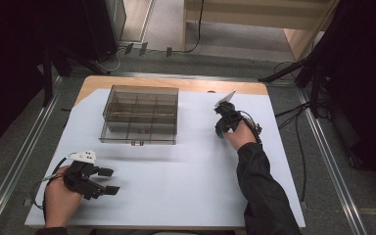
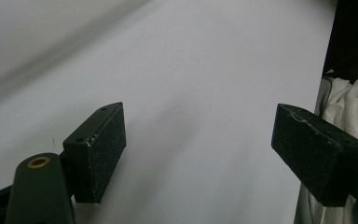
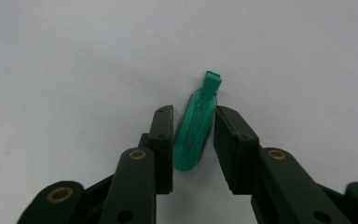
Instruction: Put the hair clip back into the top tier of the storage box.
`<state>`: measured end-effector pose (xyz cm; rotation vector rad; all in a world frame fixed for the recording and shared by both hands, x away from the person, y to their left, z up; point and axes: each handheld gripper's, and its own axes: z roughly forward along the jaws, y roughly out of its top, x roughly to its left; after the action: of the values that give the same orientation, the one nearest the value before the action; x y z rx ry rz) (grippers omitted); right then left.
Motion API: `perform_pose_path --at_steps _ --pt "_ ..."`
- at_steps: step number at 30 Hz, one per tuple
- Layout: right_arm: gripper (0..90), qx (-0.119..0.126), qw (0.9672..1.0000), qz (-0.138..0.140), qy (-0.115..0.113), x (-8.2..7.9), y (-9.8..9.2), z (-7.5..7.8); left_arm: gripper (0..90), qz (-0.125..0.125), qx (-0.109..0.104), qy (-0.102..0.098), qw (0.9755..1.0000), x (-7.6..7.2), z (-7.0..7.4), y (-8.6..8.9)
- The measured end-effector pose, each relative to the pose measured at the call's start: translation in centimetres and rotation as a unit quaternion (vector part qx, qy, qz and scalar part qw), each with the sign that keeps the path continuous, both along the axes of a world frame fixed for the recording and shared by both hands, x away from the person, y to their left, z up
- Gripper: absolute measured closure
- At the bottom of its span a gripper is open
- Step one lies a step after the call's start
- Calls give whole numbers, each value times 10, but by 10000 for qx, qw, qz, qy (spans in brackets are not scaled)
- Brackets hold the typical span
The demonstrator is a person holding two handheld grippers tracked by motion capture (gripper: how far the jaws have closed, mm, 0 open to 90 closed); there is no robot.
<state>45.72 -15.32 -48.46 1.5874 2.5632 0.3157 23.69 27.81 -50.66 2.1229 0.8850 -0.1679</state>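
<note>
Nearest the lens, your right gripper (image 3: 193, 140) has its jaws narrowed to a slim gap around a small green plastic piece (image 3: 196, 128), which lies flat on the white sheet (image 3: 74, 56) covering the desk; its square tab end pokes out past the jaw tips and its rounded end sits back between them. The pads look just beside its long edges, perhaps grazing, so you do not have it clamped yet. It looks light, thin, stiff and glossy, likely to skid or flip when squeezed; take it across the middle of its long sides, low against the sheet. No writing or brand can be read on it. Your left gripper (image 1: 108, 181) rests with its jaws wide apart and nothing between them. The clear compartment box (image 1: 140, 115) sits well apart, off toward your left side.
</note>
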Motion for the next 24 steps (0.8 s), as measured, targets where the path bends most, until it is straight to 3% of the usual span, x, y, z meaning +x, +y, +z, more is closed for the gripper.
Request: perform_pose_path --at_steps 4,6,10,24 --pt "725 7 10000 15 2 1 -1 0 186 15 0 -3 10000 0 0 0" --pt "767 62 10000 19 -12 1 -4 0 186 19 -7 -5 10000 0 0 0" --pt "769 209 9998 44 -2 1 -9 0 186 31 -1 -6 10000 0 0 1" --pt "774 180 9997 157 -45 0 -9 1 186 11 30 -5 10000 2 0 1"
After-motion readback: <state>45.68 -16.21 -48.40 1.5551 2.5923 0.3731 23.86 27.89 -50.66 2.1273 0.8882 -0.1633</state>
